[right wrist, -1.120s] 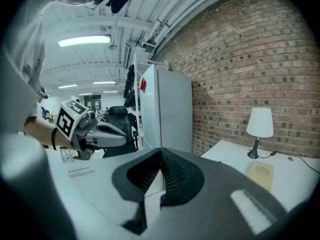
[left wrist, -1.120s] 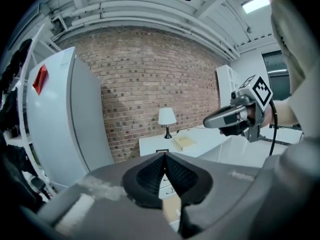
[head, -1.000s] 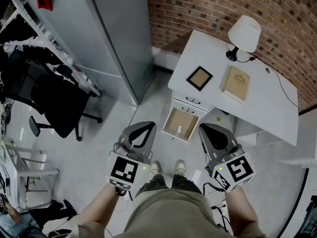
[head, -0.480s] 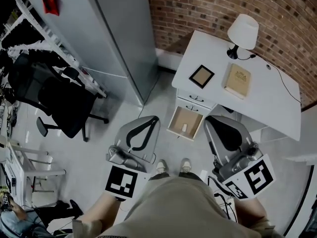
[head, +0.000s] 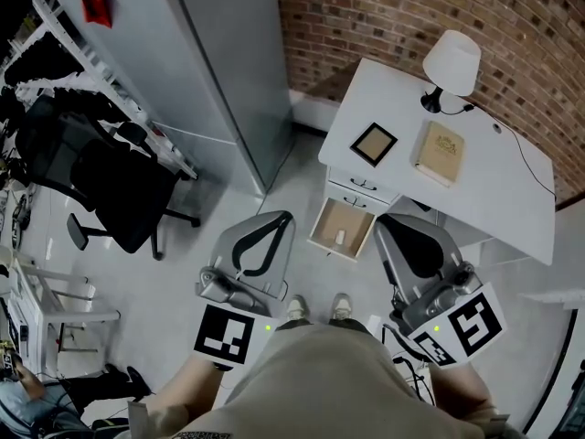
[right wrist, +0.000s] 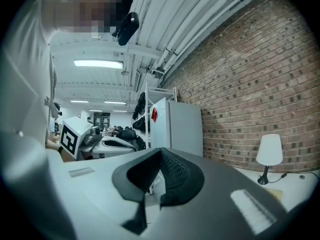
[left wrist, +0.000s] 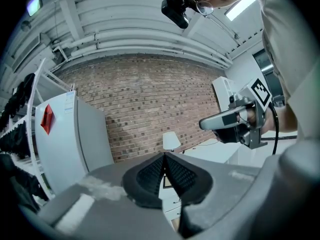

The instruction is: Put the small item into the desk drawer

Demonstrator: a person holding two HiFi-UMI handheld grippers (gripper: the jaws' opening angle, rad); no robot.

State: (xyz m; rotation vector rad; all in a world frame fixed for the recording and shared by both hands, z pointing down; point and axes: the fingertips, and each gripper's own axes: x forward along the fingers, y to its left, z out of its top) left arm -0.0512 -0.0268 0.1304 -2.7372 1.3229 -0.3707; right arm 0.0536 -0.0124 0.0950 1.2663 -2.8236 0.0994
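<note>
In the head view the white desk (head: 498,199) stands against the brick wall, and its top drawer (head: 353,216) is pulled open. A small white item (head: 340,237) lies inside the drawer, near its front. My left gripper (head: 284,217) is held at waist height left of the drawer, its jaws shut with nothing between them. My right gripper (head: 380,224) is to the drawer's right, also shut and empty. In the left gripper view the left gripper (left wrist: 164,157) shows its pads pressed together. The right gripper (right wrist: 159,152) shows the same in its own view.
On the desk sit a framed picture (head: 373,143), a tan book (head: 439,152) and a white lamp (head: 452,62). A tall grey cabinet (head: 210,62) stands left of the desk. A black office chair (head: 110,190) is farther left. My shoes (head: 297,307) are on the grey floor before the drawer.
Both grippers have drawn back from the drawer toward my body over the last second. The drawer stays open with the item inside.
</note>
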